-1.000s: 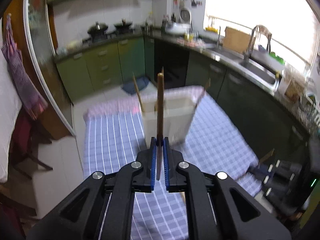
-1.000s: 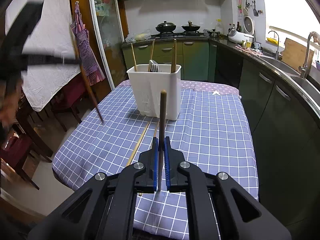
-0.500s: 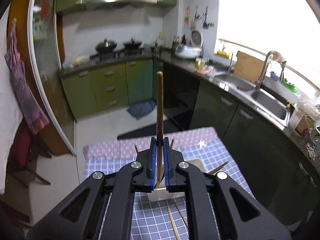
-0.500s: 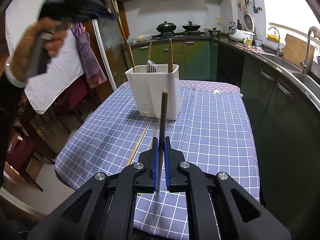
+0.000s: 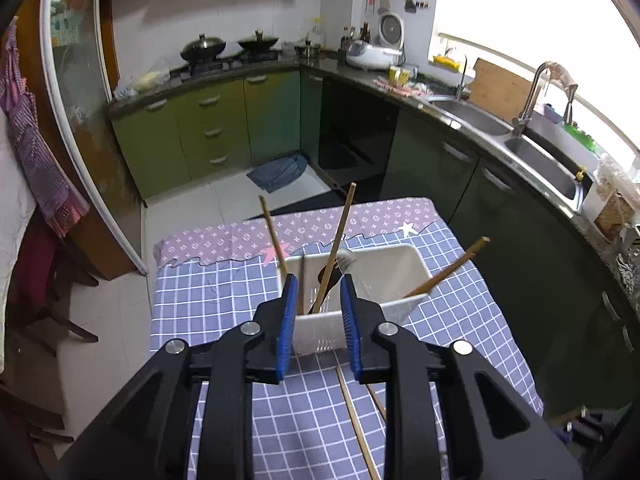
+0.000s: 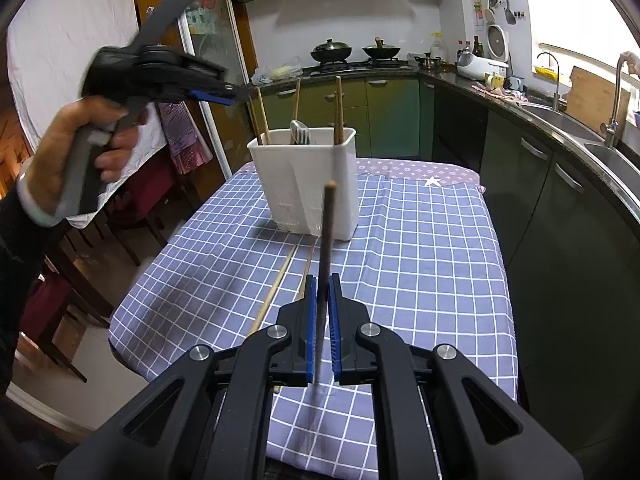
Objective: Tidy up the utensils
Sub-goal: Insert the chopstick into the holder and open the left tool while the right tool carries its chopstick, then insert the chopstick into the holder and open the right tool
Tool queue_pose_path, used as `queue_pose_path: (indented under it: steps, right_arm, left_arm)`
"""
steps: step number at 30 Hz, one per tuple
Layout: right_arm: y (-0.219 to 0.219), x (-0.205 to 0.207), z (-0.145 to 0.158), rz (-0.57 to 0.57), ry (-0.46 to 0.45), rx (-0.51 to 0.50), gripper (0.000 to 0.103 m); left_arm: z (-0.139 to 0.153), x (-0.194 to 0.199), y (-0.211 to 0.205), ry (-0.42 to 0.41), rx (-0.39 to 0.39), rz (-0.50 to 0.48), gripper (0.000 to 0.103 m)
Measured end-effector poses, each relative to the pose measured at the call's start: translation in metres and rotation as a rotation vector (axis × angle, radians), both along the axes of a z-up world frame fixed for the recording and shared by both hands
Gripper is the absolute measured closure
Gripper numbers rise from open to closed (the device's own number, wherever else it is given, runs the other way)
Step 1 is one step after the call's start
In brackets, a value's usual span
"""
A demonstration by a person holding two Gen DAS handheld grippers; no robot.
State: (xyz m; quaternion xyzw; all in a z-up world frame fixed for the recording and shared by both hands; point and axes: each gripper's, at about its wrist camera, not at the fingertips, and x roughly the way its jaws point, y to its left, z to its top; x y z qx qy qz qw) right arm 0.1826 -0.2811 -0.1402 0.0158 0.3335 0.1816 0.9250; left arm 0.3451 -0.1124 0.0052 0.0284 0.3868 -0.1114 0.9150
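L gripper (image 5: 316, 300) hangs right above the white utensil holder (image 5: 384, 276), pointing down into it. Its jaws have just been opening and now stand apart w/ nothing pinched btwn them; through the gap you see the holder's near wall and sticks inside. From the R wrist view the same gripper (image 6: 240, 94) sits up over the holder's left rim, held by a hand (image 6: 80, 148).

R gripper (image 6: 323, 292) is clenched on a dark wooden-handled utensil (image 6: 326, 248), handle sticking up out of the blue pads, lower end blurred below them.

Holder stands on the blue checked tablecloth (image 6: 420, 260), toward the far end of the table. Inside: several chopsticks leaning at diff angles (image 5: 340, 236), one (image 5: 448, 270) tilted far out to the right, plus a metal spoon/fork (image 6: 300, 132). Two loose chopsticks (image 6: 280, 280) lie flat on the cloth just in front of the holder, side by side, near ends passing behind the R gripper
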Motion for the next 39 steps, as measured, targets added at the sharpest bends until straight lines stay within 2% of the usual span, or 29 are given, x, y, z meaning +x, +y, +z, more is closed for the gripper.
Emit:
queue_pose_path:
  steps: [3, 6, 10, 13, 16, 19, 20, 23, 25, 27, 32, 33, 39]
  right_arm:
    - [0.004, 0.005, 0.025, 0.018, -0.049, 0.008, 0.096]
    - [0.014, 0.014, 0.066, 0.034, -0.138, 0.017, 0.096]
    - [0.033, 0.032, 0.112, 0.042, -0.217, 0.012, 0.102]
    - [0.049, 0.046, 0.125, 0.063, -0.221, -0.012, 0.102]
    - [0.066, 0.069, 0.103, 0.109, -0.092, -0.045, 0.101]
    - [0.091, 0.101, 0.050, 0.142, 0.082, -0.175, 0.100]
    - [0.103, 0.113, 0.023, 0.198, 0.183, -0.228, 0.098]
    - [0.131, 0.133, -0.038, 0.317, 0.347, -0.347, 0.096]
    - [0.143, 0.147, -0.065, 0.320, 0.392, -0.431, 0.096]
    - [0.144, 0.161, -0.078, 0.314, 0.398, -0.472, 0.096]
    - [0.114, 0.193, -0.106, 0.258, 0.508, -0.440, 0.096]
    - [0.113, 0.196, -0.111, 0.259, 0.525, -0.438, 0.092]
    - [0.118, 0.205, -0.126, 0.271, 0.550, -0.431, 0.090]
  left_arm:
    - [0.015, -0.030, 0.015, -0.035, -0.040, -0.004, 0.081]
    - [0.025, -0.062, 0.033, -0.067, -0.067, -0.001, 0.074]
    - [0.024, -0.103, 0.055, -0.082, -0.074, -0.009, 0.074]
    - [0.016, -0.124, 0.072, -0.056, -0.076, -0.016, 0.074]
    - [0.009, -0.136, 0.086, -0.034, -0.077, -0.015, 0.074]
    - [0.004, -0.139, 0.096, -0.025, -0.085, -0.008, 0.074]
    - [0.001, -0.138, 0.099, -0.019, -0.090, -0.007, 0.074]
    - [-0.004, -0.137, 0.100, -0.005, -0.100, -0.003, 0.074]
    - [-0.009, -0.138, 0.101, 0.006, -0.103, -0.007, 0.074]
    - [-0.012, -0.138, 0.102, 0.015, -0.102, -0.012, 0.074]
    - [-0.019, -0.140, 0.103, 0.037, -0.092, -0.027, 0.074]
    - [-0.020, -0.140, 0.104, 0.041, -0.093, -0.027, 0.074]
    - [-0.025, -0.136, 0.100, 0.054, -0.099, -0.024, 0.074]
